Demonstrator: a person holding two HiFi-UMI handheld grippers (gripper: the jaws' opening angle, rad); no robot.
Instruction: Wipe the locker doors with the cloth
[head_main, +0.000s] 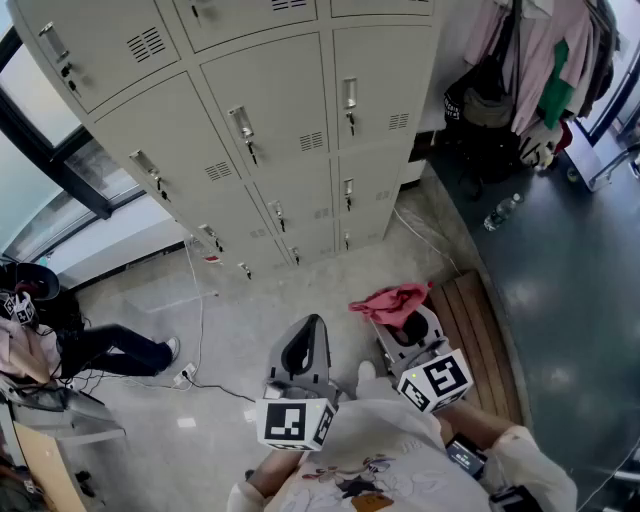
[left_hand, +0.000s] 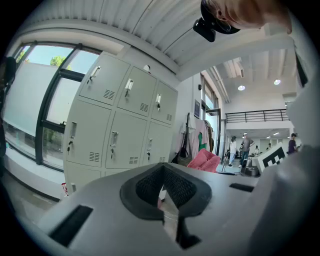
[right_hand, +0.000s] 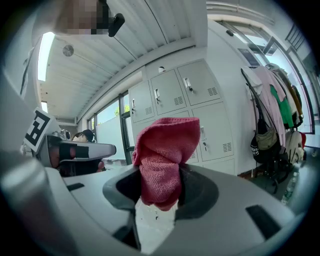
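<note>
A bank of pale grey locker doors (head_main: 280, 110) stands ahead of me, each door with a handle and a vent. My right gripper (head_main: 405, 322) is shut on a bunched red cloth (head_main: 390, 300), held low over the floor a short way in front of the lockers. In the right gripper view the cloth (right_hand: 162, 155) bulges up out of the right gripper (right_hand: 160, 177), with the lockers (right_hand: 190, 100) behind it. My left gripper (head_main: 303, 345) is beside it, shut with nothing in it. In the left gripper view the left gripper (left_hand: 162, 175) points at the lockers (left_hand: 125, 125), and the cloth (left_hand: 205, 161) shows at the right.
Clothes and bags hang on a rack (head_main: 540, 60) right of the lockers. A wooden slatted board (head_main: 480, 330) lies at my right, and a water bottle (head_main: 500, 212) lies on the dark floor. A person sits at the left (head_main: 60, 340), with cables (head_main: 190, 375) nearby.
</note>
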